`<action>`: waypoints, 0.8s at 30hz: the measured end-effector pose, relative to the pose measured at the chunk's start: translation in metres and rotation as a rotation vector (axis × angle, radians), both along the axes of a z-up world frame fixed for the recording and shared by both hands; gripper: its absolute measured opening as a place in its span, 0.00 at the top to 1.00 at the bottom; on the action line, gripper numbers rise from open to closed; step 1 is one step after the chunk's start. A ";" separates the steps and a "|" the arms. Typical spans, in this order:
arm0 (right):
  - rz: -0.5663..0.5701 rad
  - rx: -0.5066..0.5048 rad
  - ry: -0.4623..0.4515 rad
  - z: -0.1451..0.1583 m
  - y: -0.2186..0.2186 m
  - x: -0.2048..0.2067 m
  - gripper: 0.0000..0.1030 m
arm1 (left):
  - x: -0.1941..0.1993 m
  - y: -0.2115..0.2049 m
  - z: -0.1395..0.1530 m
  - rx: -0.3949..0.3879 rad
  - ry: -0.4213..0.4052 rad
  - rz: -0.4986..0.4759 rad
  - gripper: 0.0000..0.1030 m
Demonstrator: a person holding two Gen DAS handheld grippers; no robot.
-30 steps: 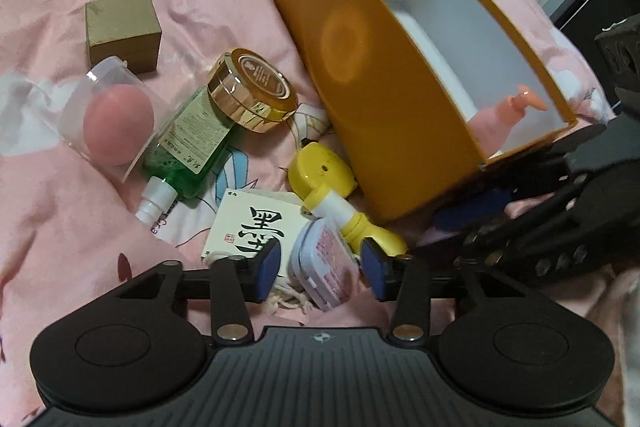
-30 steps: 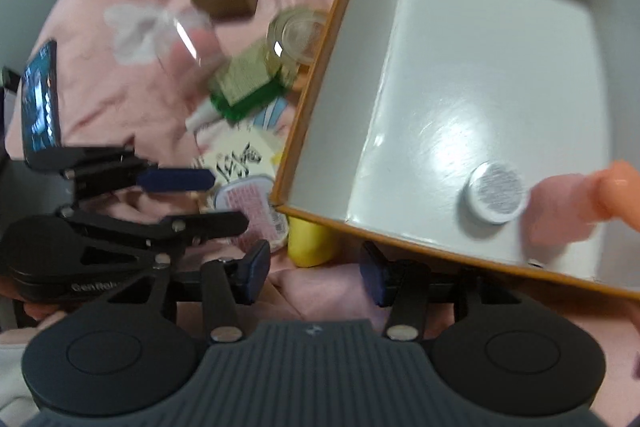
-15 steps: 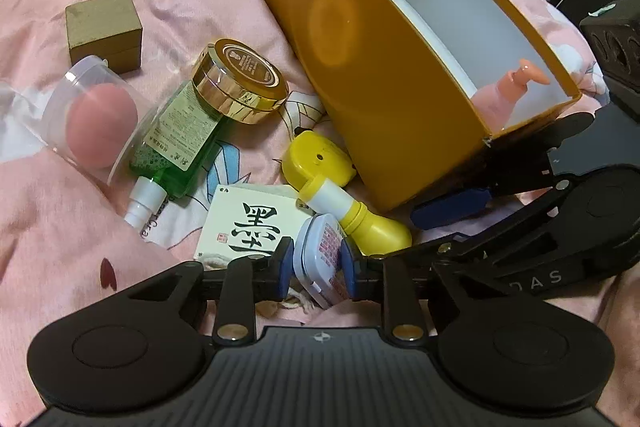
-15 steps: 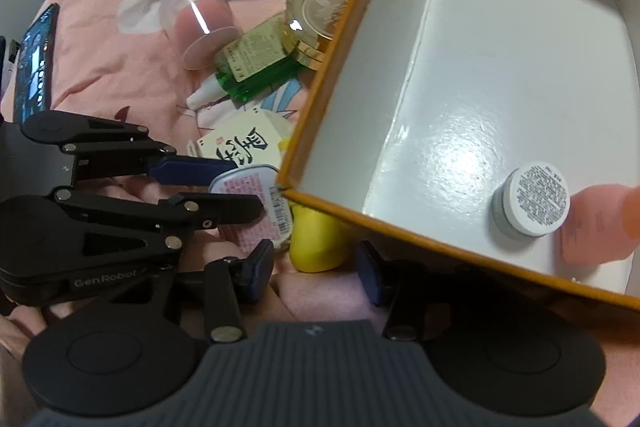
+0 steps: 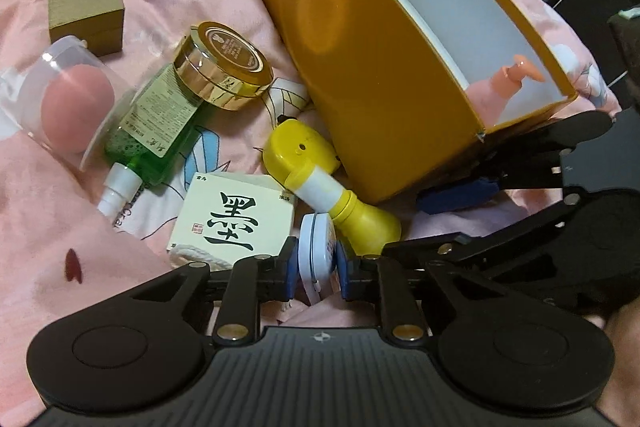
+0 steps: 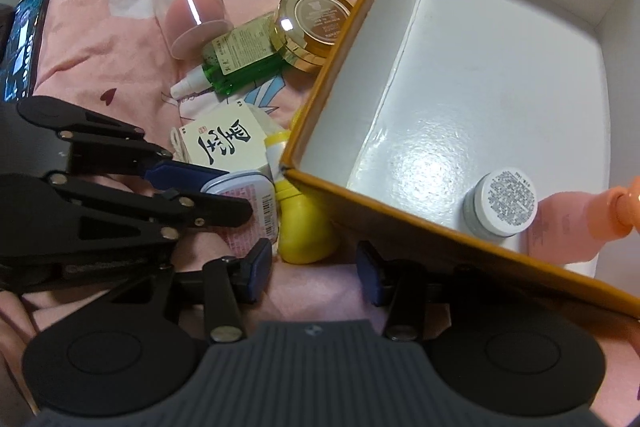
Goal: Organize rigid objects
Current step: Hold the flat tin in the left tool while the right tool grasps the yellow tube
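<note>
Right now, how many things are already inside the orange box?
2. A white-lidded round jar stands near the orange cardboard box's closest wall, and a pink pump bottle stands beside it in the corner. That wall could hide something small.

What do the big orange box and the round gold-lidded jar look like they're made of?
Big orange box: likely cardboard; thin straight walls, matte orange outside, glossy white lining inside. Round gold-lidded jar: shiny metallic-looking lid with bright reflections, though it may be plated plastic.

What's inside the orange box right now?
Inside the orange box: a white-capped jar and a pink pump bottle near the front wall. That wall hides the floor strip right behind it.
</note>
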State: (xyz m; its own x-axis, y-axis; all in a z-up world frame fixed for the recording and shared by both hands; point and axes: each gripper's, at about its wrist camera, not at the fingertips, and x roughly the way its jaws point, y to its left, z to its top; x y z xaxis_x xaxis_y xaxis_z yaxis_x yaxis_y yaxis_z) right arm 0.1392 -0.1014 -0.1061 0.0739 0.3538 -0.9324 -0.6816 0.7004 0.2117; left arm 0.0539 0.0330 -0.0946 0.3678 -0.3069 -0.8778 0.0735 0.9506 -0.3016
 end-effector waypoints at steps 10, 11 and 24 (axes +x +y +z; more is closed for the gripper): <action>0.019 0.023 -0.057 0.011 -0.003 -0.009 0.55 | -0.012 0.003 0.013 0.000 -0.051 0.041 0.81; 0.031 0.030 -0.068 0.013 -0.002 -0.011 0.56 | -0.017 0.006 0.019 0.007 -0.073 0.055 0.81; 0.271 -0.081 -0.238 0.029 0.042 -0.046 0.67 | -0.043 0.048 0.042 0.003 -0.158 0.213 0.81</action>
